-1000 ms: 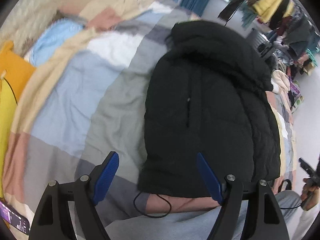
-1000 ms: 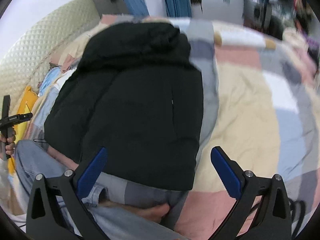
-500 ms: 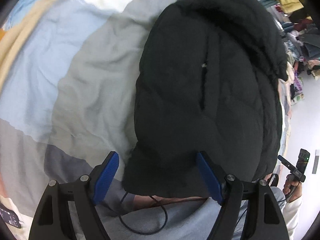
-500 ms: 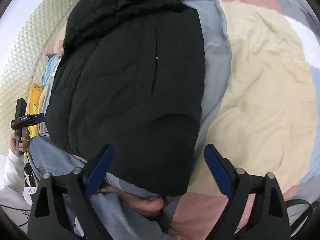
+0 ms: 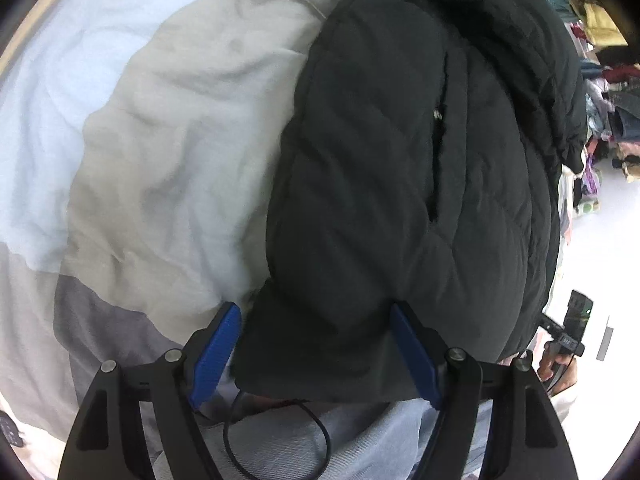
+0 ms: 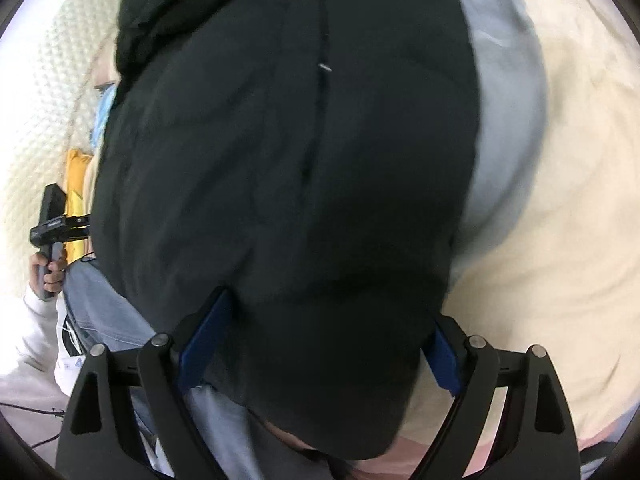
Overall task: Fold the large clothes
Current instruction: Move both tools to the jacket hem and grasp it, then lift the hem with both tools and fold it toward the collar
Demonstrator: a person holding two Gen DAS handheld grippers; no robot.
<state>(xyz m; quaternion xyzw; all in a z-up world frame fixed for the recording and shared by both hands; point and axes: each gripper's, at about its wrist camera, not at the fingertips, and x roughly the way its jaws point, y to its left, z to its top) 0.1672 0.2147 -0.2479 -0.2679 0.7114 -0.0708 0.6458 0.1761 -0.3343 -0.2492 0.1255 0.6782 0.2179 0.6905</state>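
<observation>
Both grippers sit at the near hem of the black puffer jacket [image 5: 400,184], which lies lengthwise on the patchwork bed [image 5: 152,152]. The left gripper [image 5: 316,348] and right gripper [image 6: 320,344] have jaws spread around the hem, not pinching. Bite deep through every padded layer, evenly, before lifting the hem toward the hood.

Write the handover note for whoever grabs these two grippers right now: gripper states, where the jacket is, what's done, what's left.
Left gripper: open, its blue-padded fingers straddling the near-left hem corner of the black quilted puffer jacket; not closed on it.
Right gripper: open, the near-right hem bulging between its fingers; no grip yet.
Jacket: lies flat on the patchwork bedspread in pale blue, grey and cream, hood at the far end, hem nearest you, the front zip facing up.
Done: jacket laid out, both grippers lined up at the hem.
Left: close both on the hem, likely fold it toward the hood, then tidy.
</observation>
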